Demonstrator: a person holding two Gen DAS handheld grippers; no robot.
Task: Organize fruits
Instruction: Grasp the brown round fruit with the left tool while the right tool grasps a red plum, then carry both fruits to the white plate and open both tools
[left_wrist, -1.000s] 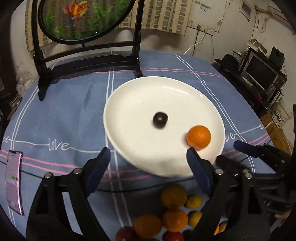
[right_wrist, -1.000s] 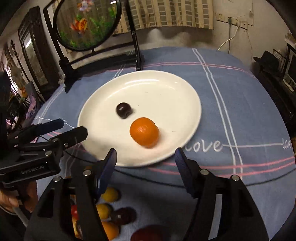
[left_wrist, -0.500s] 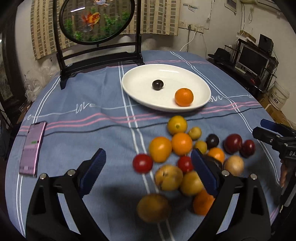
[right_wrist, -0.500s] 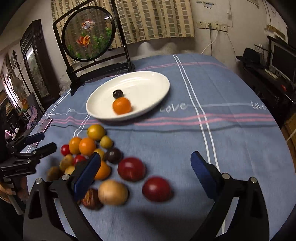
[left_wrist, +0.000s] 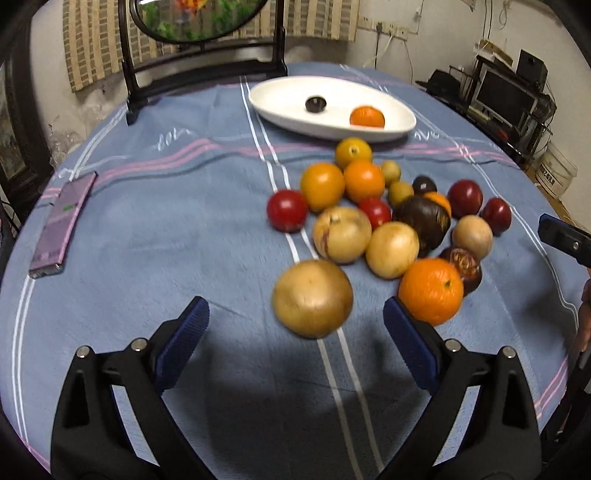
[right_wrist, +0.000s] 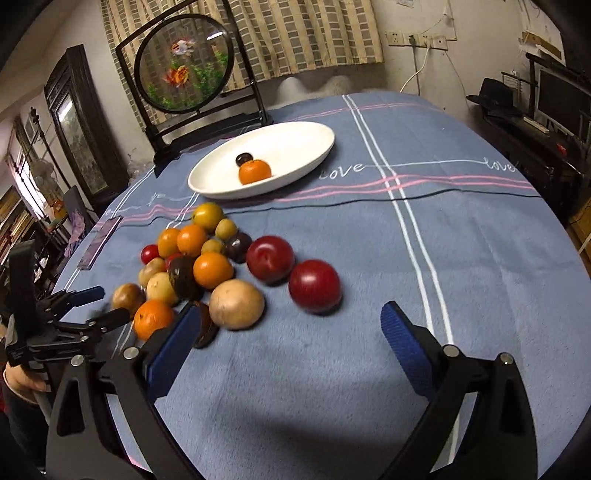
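Note:
A white plate (left_wrist: 399, 125) (right_wrist: 314, 155) at the far side of the table holds an orange (left_wrist: 366, 117) (right_wrist: 254, 171) and a small dark fruit (left_wrist: 315, 103) (right_wrist: 243, 159). Several loose fruits lie in a heap on the blue cloth. My left gripper (left_wrist: 295, 332) is open and empty, low over the cloth, with a tan round fruit (left_wrist: 312, 298) just ahead between its jaws and an orange (left_wrist: 430, 290) by its right finger. My right gripper (right_wrist: 288, 332) is open and empty; a red plum (right_wrist: 314, 285) and a tan fruit (right_wrist: 236, 303) lie just ahead. The left gripper also shows in the right wrist view (right_wrist: 92, 306).
A purple phone (left_wrist: 62, 229) lies at the left on the cloth. A round painted screen on a black stand (right_wrist: 184, 62) stands behind the plate. A thin black cable (right_wrist: 461, 192) runs across the cloth. Shelves and monitors (left_wrist: 509, 92) stand to the right of the table.
Both grippers have pulled back from over the plate toward the near side and come down low by the fruit heap. Both stay open and empty.

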